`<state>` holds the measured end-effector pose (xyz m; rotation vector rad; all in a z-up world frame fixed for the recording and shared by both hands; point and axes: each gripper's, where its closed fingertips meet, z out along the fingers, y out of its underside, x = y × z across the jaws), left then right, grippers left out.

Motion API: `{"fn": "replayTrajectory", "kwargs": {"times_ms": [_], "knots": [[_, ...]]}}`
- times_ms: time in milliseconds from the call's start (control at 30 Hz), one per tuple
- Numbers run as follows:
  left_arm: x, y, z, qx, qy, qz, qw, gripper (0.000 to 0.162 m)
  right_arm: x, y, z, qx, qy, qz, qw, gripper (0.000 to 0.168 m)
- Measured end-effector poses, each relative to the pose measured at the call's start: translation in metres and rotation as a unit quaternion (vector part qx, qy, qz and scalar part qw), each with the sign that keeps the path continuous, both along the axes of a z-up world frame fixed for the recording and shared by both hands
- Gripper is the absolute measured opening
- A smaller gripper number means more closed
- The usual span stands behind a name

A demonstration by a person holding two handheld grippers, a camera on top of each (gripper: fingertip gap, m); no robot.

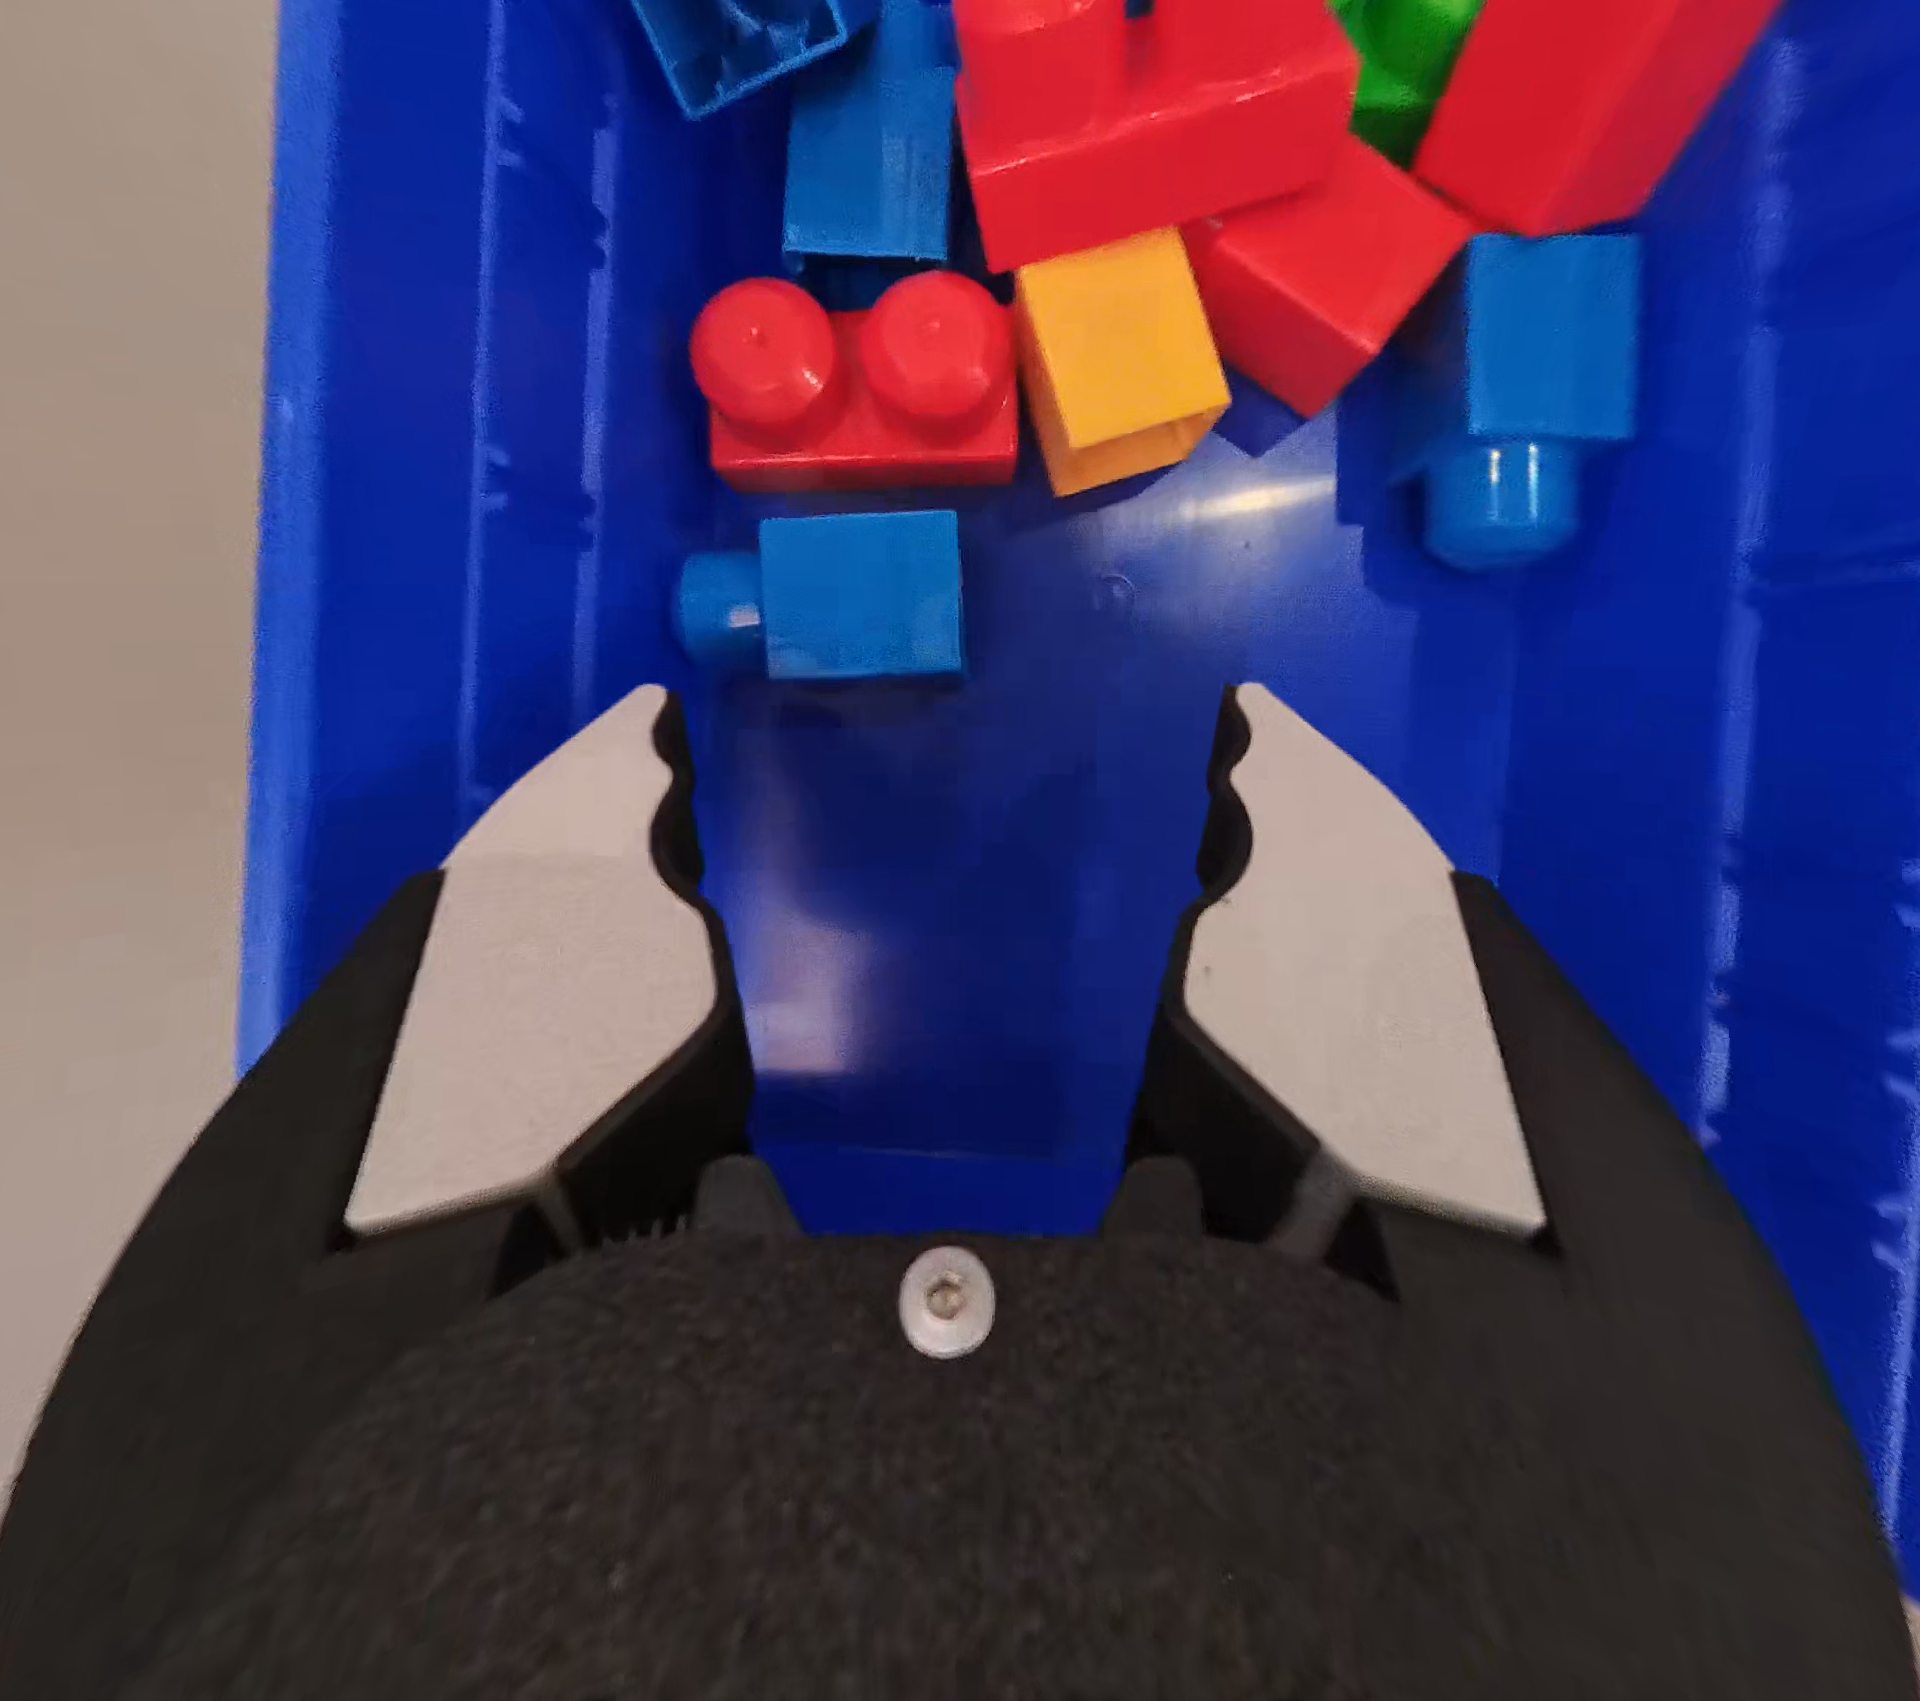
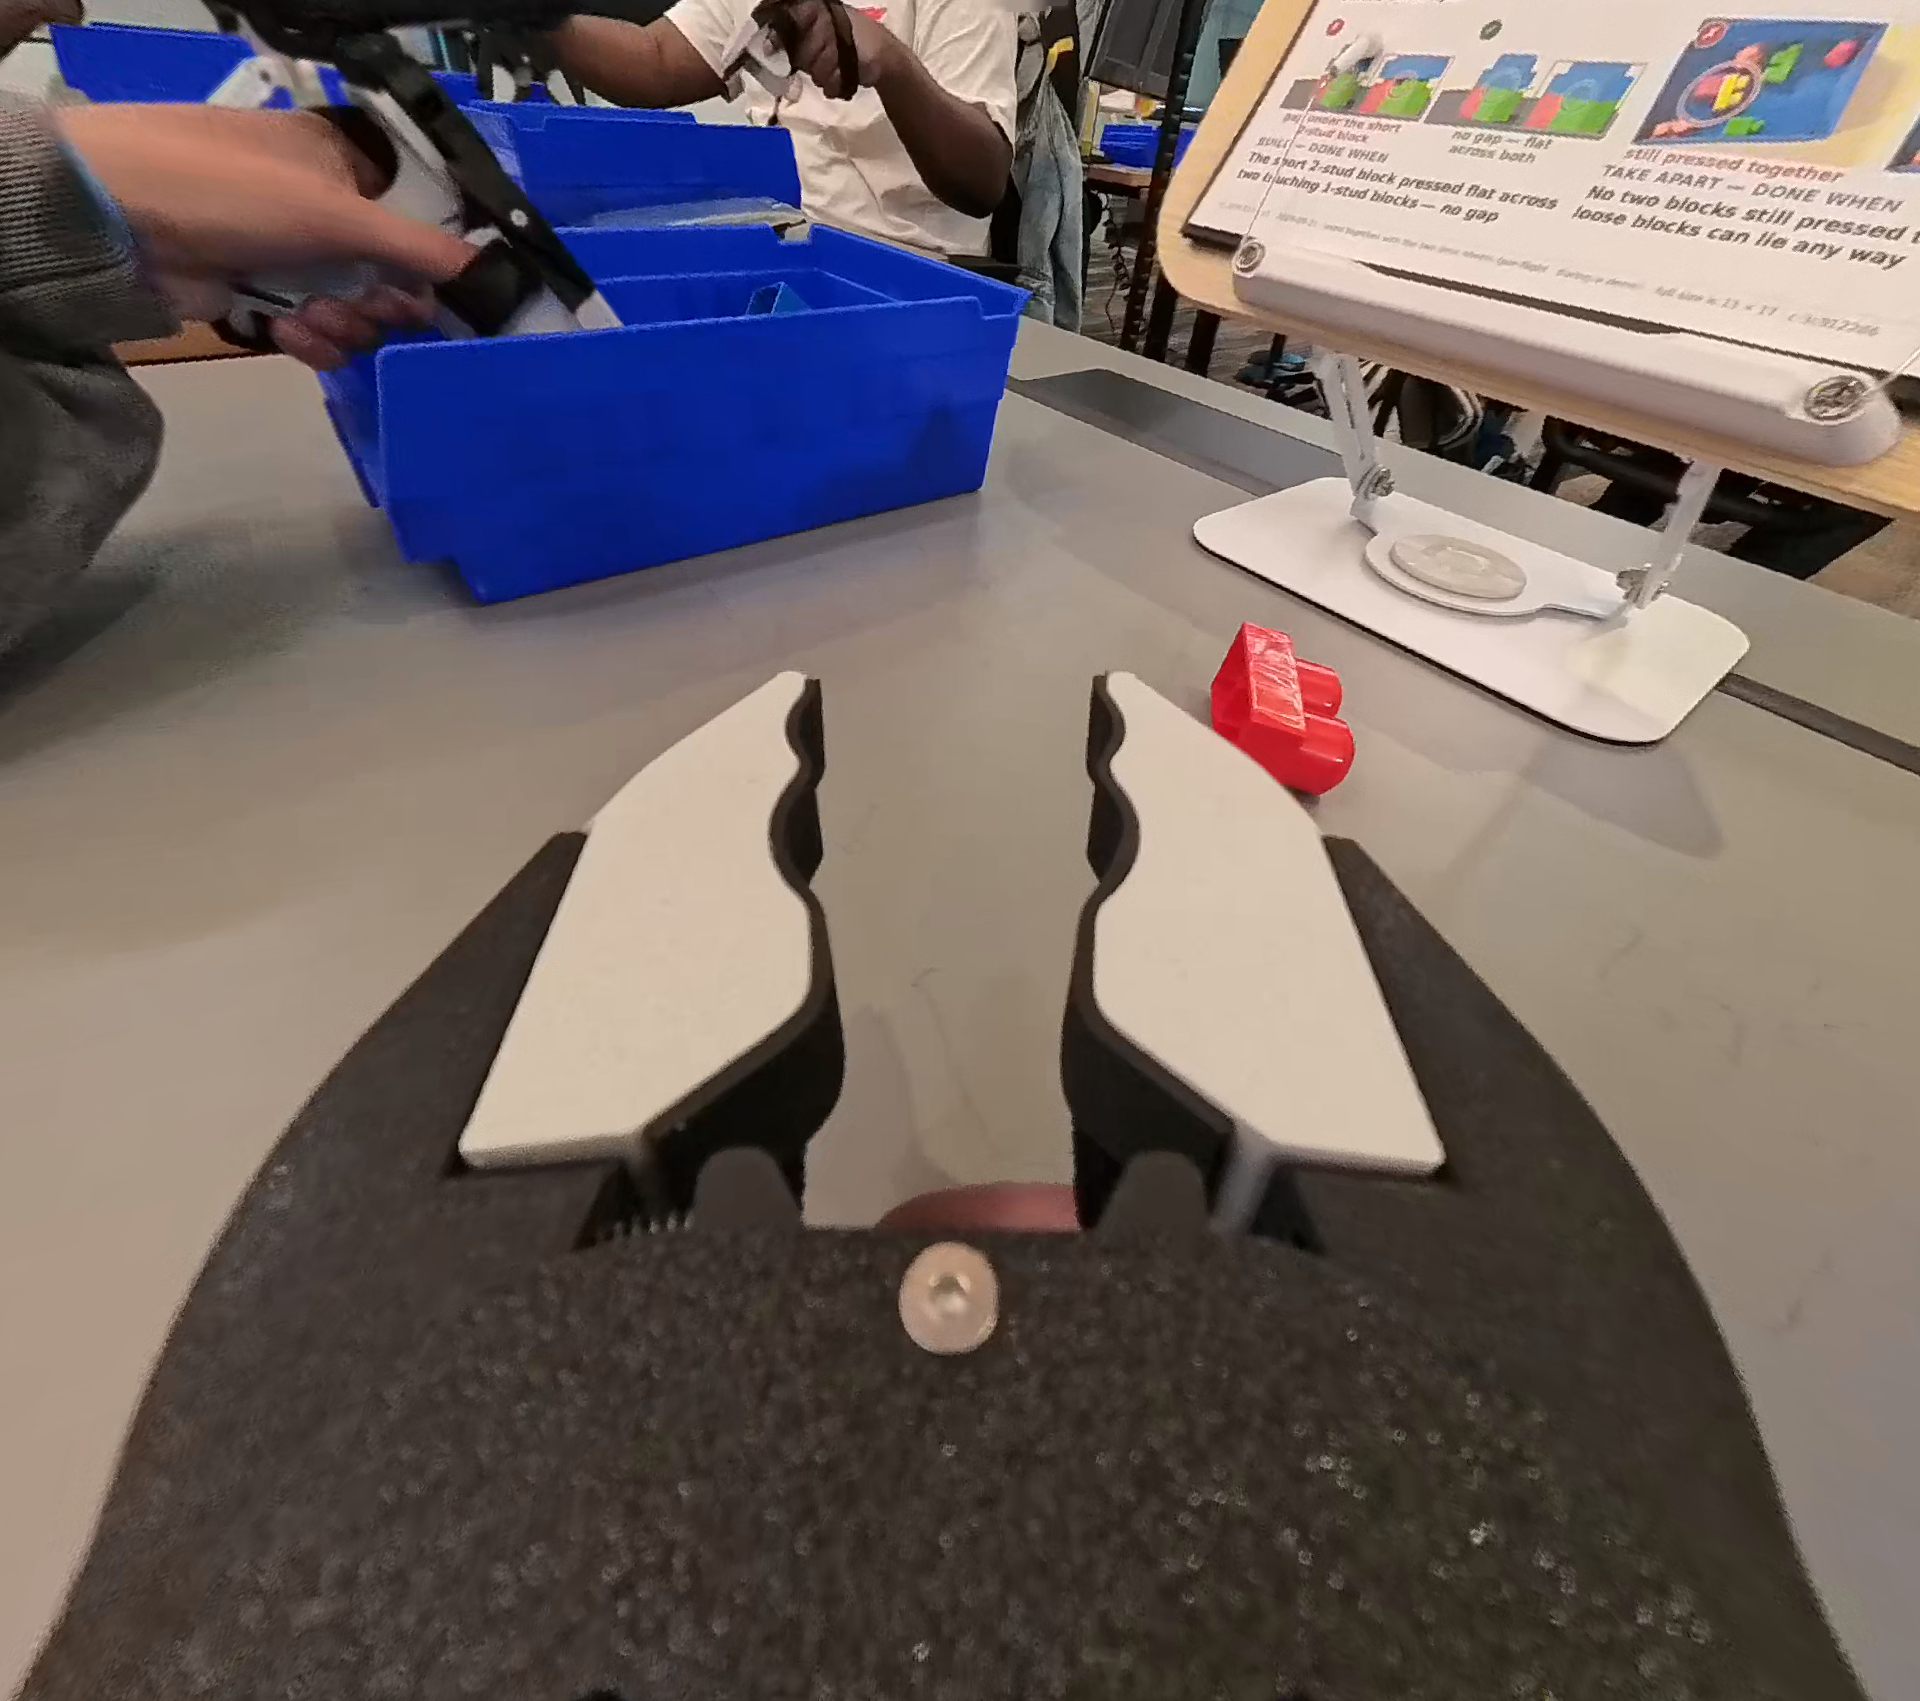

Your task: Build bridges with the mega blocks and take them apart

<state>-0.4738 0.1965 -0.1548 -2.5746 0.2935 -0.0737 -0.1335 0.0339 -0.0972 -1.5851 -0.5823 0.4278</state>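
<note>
Left wrist view: the left gripper is held spread and empty inside the blue bin; a one-stud blue block lies just ahead, off the left fingertip, stud pointing left.

Right wrist view: the right gripper is parted, empty; a red two-stud block lies toppled on the grey table, just right of the fingertip.

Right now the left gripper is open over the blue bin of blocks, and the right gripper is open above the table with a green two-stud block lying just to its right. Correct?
Nearly. The block on the table is red, not green, as the right wrist view shows. The rest holds: left gripper open over the blue bin, right gripper open.
</note>
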Motion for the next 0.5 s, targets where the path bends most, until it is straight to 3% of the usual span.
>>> {"fn": "replayTrajectory", "kwargs": {"times_ms": [67, 167, 200, 233, 500], "knots": [[-0.001, 0.007, -0.008, -0.020, -0.003, 0.008, 1.000, 0.094, -0.001, -0.001, 0.000, 0.006, -0.007, -0.001, 1.000, 0.049], [-0.004, 0.014, -0.019, -0.039, -0.012, 0.018, 0.999, 0.082, -0.003, -0.002, 0.000, 0.010, -0.014, 0.003, 1.000, 0.048], [-0.005, 0.013, -0.023, -0.049, -0.014, 0.019, 0.999, 0.075, -0.004, -0.002, 0.000, 0.011, -0.016, 0.004, 1.000, 0.048], [-0.005, 0.012, -0.027, -0.060, -0.010, 0.014, 0.998, 0.054, -0.004, -0.002, 0.000, 0.011, -0.017, 0.005, 1.000, 0.048], [0.009, -0.002, -0.030, -0.065, 0.016, -0.064, 0.996, 0.050, -0.006, -0.003, -0.001, 0.011, -0.020, 0.009, 1.000, 0.047]]}}
